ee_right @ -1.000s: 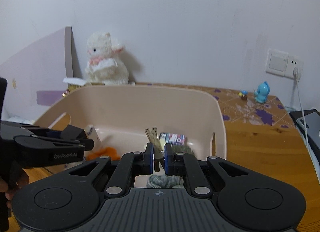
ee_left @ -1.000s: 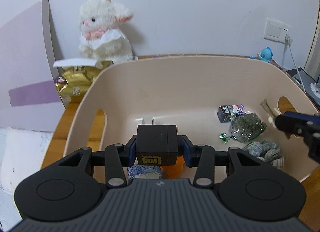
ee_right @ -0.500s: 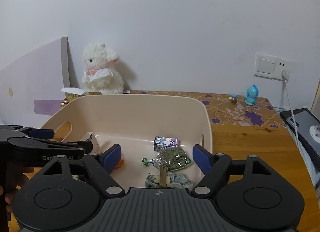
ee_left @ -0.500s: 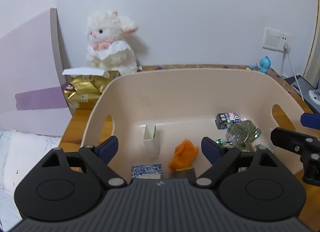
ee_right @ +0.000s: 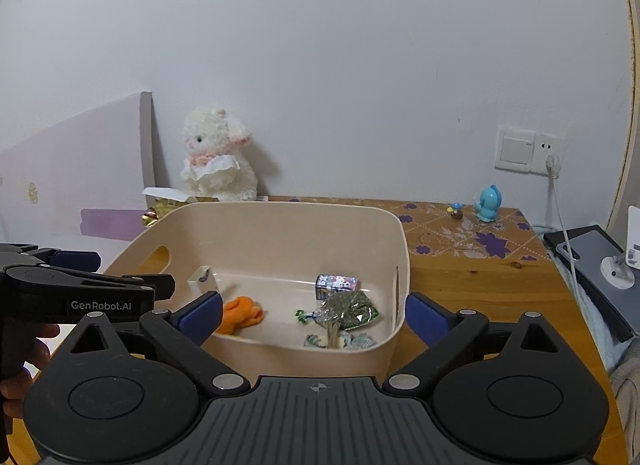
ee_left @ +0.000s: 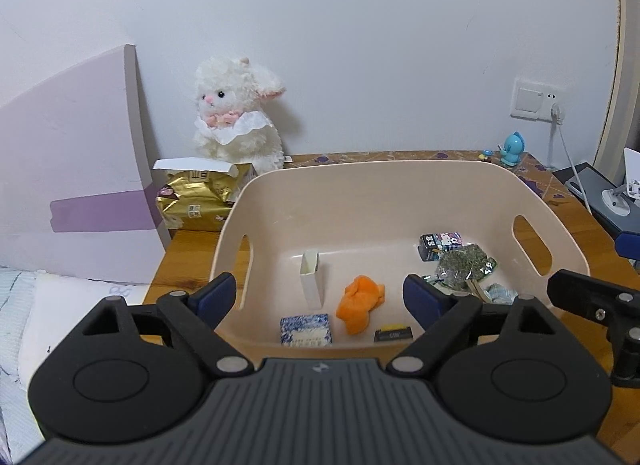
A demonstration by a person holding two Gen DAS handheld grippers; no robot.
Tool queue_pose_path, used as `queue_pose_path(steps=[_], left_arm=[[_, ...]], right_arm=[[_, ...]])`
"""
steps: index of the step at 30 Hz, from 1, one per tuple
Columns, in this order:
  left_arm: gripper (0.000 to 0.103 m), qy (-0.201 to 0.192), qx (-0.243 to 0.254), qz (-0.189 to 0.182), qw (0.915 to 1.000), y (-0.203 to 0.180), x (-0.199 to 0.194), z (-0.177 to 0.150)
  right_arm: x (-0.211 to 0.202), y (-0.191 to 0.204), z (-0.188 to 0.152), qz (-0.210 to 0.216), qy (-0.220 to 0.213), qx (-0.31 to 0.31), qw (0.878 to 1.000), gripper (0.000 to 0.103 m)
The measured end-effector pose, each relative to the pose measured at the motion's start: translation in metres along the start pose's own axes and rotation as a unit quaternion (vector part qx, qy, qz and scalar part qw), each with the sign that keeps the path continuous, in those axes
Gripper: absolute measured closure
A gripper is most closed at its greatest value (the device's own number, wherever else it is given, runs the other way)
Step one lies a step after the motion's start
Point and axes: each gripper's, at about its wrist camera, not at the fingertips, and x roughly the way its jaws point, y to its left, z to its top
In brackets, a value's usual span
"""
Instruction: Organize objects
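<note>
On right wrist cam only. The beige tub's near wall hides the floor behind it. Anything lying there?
Observer: Yes. A blue-and-white patterned flat packet lies against the near wall of the beige plastic tub.
Operator: Only that?
Observer: No. A small black box with a yellow edge lies beside it, also at the near wall.
Operator: I see a gold sliver behind the tub's far left corner. What is it?
Observer: A crinkled gold foil bag, with a white cardboard flap over its top.
</note>
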Motion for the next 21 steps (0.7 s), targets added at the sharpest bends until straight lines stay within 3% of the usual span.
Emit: queue_pose_path(steps=[8, 21], left_arm=[[0.012, -0.015, 0.002, 0.006, 0.9999, 0.009, -0.040, -0.018], [0.012, -0.022, 0.017, 0.009, 0.9996, 0.013, -0.098, -0.074]], right_arm=[[-0.035, 0.012, -0.017, -0.005, -0.008, -0.013, 1.000, 0.002], [-0.081, 0.025, -0.049, -0.012, -0.009, -0.025, 1.000, 0.000]])
